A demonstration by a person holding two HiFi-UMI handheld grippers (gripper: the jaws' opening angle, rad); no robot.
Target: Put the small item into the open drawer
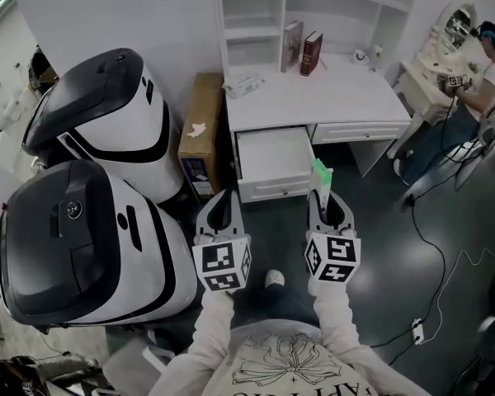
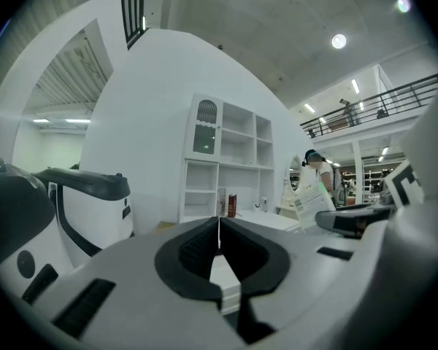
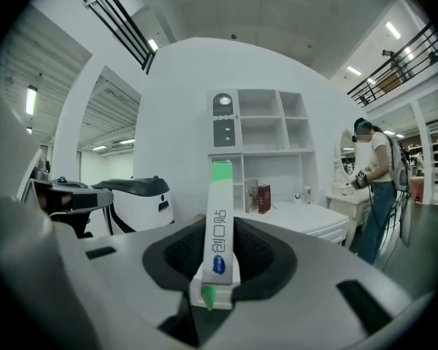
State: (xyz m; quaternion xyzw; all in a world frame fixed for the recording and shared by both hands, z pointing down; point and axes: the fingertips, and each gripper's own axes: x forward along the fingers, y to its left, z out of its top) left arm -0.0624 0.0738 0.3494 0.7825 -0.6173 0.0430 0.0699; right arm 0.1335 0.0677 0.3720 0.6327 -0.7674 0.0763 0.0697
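A slim white and green box [image 3: 219, 224] stands upright between the jaws of my right gripper [image 3: 219, 228], which is shut on it. In the head view the box [image 1: 322, 174] sticks out past the right gripper [image 1: 327, 198], just right of the open white drawer [image 1: 272, 162] of the desk [image 1: 313, 97]. The drawer looks empty. My left gripper [image 1: 221, 198] hangs left of the right one, in front of the drawer's left corner. Its jaws [image 2: 219, 228] are pressed together with nothing between them.
Two big white and black machines [image 1: 91, 229] stand at the left. A cardboard box [image 1: 202, 130] sits between them and the desk. Books [image 1: 311, 54] stand on the desk under white shelves. A person [image 1: 487, 64] is at a dresser far right. Cables [image 1: 429, 262] lie on the dark floor.
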